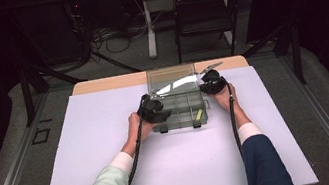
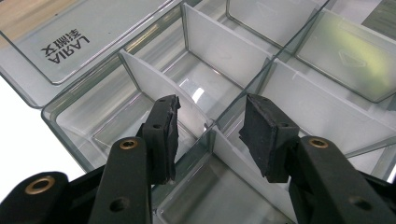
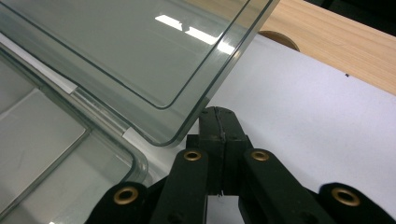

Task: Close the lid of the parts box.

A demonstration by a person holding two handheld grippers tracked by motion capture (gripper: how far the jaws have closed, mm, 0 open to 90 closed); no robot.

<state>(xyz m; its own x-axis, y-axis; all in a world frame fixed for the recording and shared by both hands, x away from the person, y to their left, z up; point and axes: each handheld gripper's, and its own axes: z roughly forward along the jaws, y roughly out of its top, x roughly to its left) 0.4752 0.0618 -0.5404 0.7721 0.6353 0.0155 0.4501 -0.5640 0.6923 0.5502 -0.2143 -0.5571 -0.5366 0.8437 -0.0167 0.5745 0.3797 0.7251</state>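
A clear grey plastic box with many little rooms inside (image 1: 183,109) sits on the white sheet over the table (image 1: 108,132), near the far middle, between the person's two hands. Its see-through lid (image 1: 172,80) stands open at the back. The left gripper (image 2: 210,126) hangs over the box with its jaws wide apart, one on each side of a thin white wall (image 2: 163,88) between the rooms. The rooms look empty. The right gripper (image 3: 218,122) has its jaws pressed together just beside the corner of the lid, maybe propping it; I cannot tell if they touch. I think the step is pulling out a wall. Next, the left jaws must go lower, squeeze, then lift straight up.
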